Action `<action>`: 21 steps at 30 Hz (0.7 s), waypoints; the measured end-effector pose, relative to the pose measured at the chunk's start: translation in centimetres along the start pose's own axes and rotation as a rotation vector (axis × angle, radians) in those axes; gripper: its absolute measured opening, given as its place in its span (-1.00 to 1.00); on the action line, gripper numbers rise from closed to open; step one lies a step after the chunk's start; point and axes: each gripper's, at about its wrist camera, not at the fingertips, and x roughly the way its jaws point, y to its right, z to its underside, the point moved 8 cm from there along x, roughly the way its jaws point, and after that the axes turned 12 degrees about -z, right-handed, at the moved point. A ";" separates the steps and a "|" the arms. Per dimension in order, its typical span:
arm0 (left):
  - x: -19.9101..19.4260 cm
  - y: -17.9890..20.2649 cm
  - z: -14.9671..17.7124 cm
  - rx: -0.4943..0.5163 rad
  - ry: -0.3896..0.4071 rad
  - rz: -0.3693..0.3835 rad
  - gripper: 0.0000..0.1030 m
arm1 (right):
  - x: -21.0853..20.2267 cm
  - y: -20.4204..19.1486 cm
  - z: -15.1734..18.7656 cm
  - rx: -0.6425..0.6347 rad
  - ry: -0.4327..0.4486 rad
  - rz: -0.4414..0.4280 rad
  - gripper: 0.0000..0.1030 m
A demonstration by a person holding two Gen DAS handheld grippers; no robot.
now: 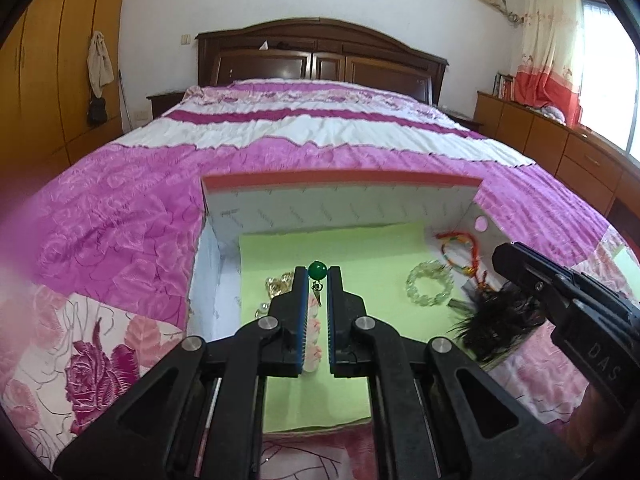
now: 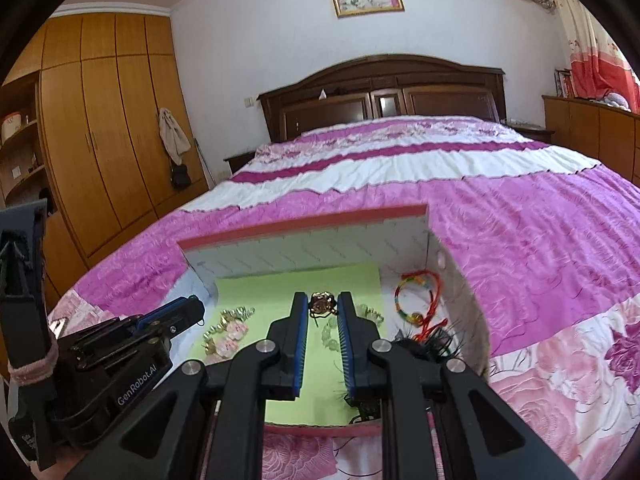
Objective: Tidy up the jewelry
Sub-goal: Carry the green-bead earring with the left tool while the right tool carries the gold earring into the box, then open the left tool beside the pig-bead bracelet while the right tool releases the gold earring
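A white open box (image 1: 344, 208) (image 2: 304, 256) with a light green paper liner lies on the bed. My left gripper (image 1: 318, 270) is shut on a green bead earring (image 1: 317, 269) with a small pendant hanging from it, above the liner. My right gripper (image 2: 323, 300) is shut on a gold round ornament (image 2: 322, 303). In the box lie a clear crystal bracelet (image 1: 430, 288), a red and multicoloured cord bracelet (image 1: 460, 250) (image 2: 416, 296), a black feather piece (image 1: 496, 320) (image 2: 424, 344) and gold and pink pieces (image 2: 226, 330). The other gripper shows at right in the left view (image 1: 560, 292) and at left in the right view (image 2: 132, 332).
The pink and white floral bedspread (image 1: 280, 152) surrounds the box. A dark wooden headboard (image 1: 320, 52) stands at the far end, wardrobes (image 2: 100, 128) at left, and a low cabinet (image 1: 560, 136) with curtains at right.
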 end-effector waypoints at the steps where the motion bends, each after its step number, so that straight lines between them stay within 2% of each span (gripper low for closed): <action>1: 0.3 -0.1 0.2 0.000 -0.009 -0.002 -1.00 | 0.4 0.1 0.3 0.004 -0.014 0.000 -0.68; 8: 2.2 0.1 1.6 0.010 -0.073 0.002 -1.00 | 2.1 0.9 2.0 0.023 -0.085 0.011 -0.68; 14: 2.5 0.1 2.1 0.002 -0.096 0.004 -0.97 | 2.2 1.0 2.4 0.025 -0.093 0.014 -0.67; 17: 2.6 0.0 2.2 -0.009 -0.107 0.004 -0.86 | 2.3 0.9 2.3 0.028 -0.092 0.007 -0.64; 21: 2.2 0.0 2.2 -0.015 -0.092 0.009 -0.64 | 1.7 0.6 2.0 0.030 -0.062 -0.015 -0.45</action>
